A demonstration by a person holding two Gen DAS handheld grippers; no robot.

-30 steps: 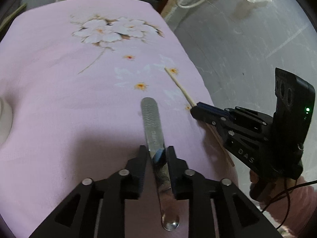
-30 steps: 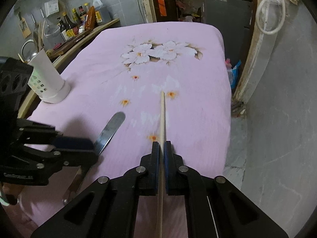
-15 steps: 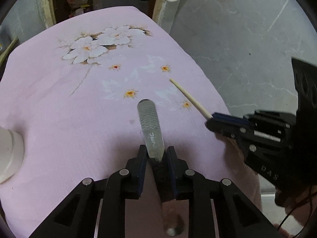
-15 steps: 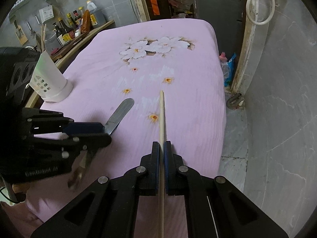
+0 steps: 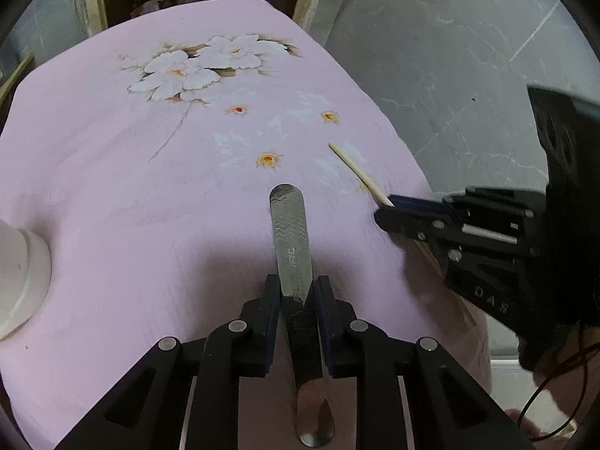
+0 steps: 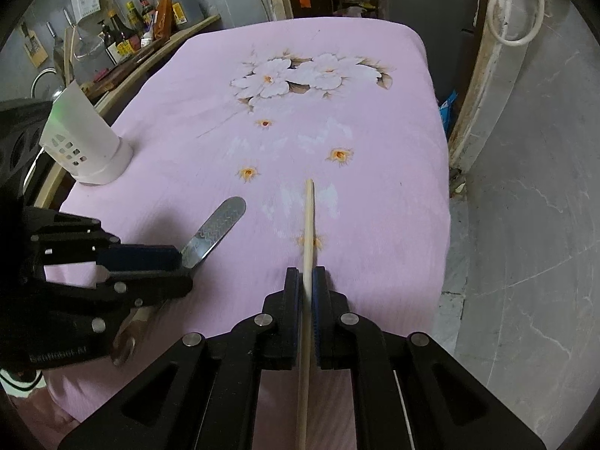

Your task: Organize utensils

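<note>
My left gripper (image 5: 298, 287) is shut on a steel spoon (image 5: 290, 232), held by its handle above the pink floral cloth; the bowl end points back toward the camera. The spoon handle also shows in the right wrist view (image 6: 217, 230), sticking out of the left gripper (image 6: 180, 258). My right gripper (image 6: 307, 275) is shut on a wooden chopstick (image 6: 308, 221), which points forward over the cloth. The chopstick (image 5: 358, 172) and right gripper (image 5: 390, 210) show at the right in the left wrist view. A white perforated utensil holder (image 6: 80, 142) stands upright at the cloth's left side.
The pink cloth (image 6: 337, 112) covers a table whose right edge drops to a grey floor (image 6: 525, 206). Bottles and kitchen tools (image 6: 142, 26) line a shelf at back left. The holder's base (image 5: 18, 281) shows at the left edge in the left wrist view.
Both grippers have lifted and pulled back a little with their utensils; the cloth looks farther away. The holder's base has come further into the left wrist view.
</note>
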